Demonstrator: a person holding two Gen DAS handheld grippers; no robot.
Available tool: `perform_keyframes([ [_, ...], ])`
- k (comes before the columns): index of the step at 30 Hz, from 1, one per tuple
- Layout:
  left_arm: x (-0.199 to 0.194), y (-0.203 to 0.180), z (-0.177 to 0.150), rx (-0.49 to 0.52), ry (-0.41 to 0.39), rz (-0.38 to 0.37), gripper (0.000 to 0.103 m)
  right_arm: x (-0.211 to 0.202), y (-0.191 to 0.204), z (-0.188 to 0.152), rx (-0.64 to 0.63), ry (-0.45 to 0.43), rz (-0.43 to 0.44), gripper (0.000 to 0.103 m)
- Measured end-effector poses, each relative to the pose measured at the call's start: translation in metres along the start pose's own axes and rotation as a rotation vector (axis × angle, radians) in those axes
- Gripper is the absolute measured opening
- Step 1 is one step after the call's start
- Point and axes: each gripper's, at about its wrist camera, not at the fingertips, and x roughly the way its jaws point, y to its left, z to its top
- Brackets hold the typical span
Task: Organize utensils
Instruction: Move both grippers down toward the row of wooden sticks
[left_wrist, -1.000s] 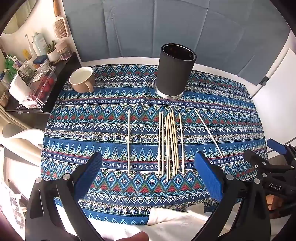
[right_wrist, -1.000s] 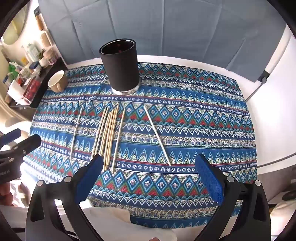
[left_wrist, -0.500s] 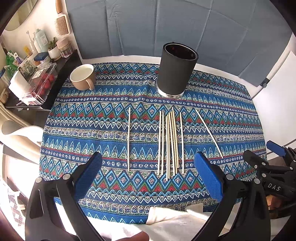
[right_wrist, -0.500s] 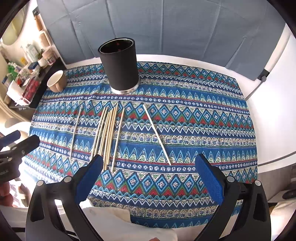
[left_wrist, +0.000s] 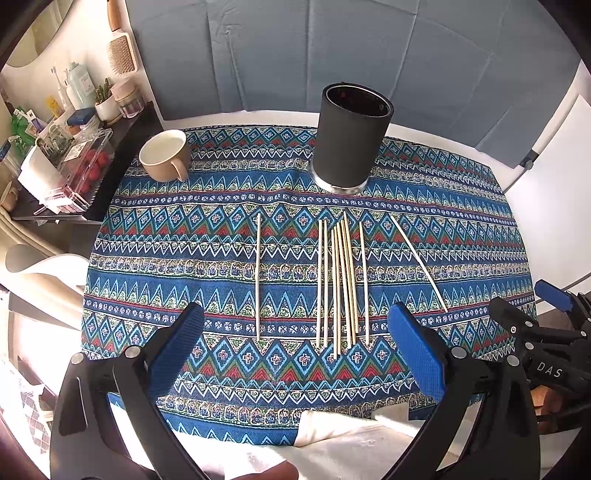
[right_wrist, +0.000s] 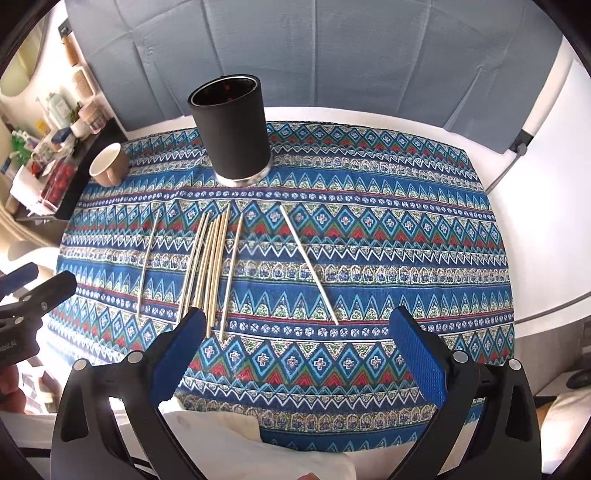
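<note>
Your left gripper (left_wrist: 295, 345) and right gripper (right_wrist: 297, 349): both spread wide, empty, hovering at near edge | chopsticks (left_wrist: 341, 280): flat on patterned cloth (left_wrist: 184, 258), centre | black holder (left_wrist: 351, 138): upright, far side | mug (left_wrist: 164, 155): far left.

Black hand-held gripper (left_wrist: 295, 347) frames, blue ribbed pads (left_wrist: 415, 354) (silver screws), white "DAS" lettering

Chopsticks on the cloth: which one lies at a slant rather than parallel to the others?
The white chopstick farthest right, alone, running diagonally away from the black holder. The others lie roughly parallel, left of it.
</note>
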Motion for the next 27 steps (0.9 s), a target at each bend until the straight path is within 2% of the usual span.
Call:
perform_keyframes([
  [17, 0.004, -0.001, -0.003, 0.001, 0.021, 0.020, 0.097, 0.004, -0.001, -0.002, 0.007, 0.022, -0.002, 0.095],
  [27, 0.022, -0.001, -0.002, 0.005, 0.090, 0.035, 0.097, 0.016, 0.002, 0.001, 0.002, 0.060, 0.010, 0.095],
])
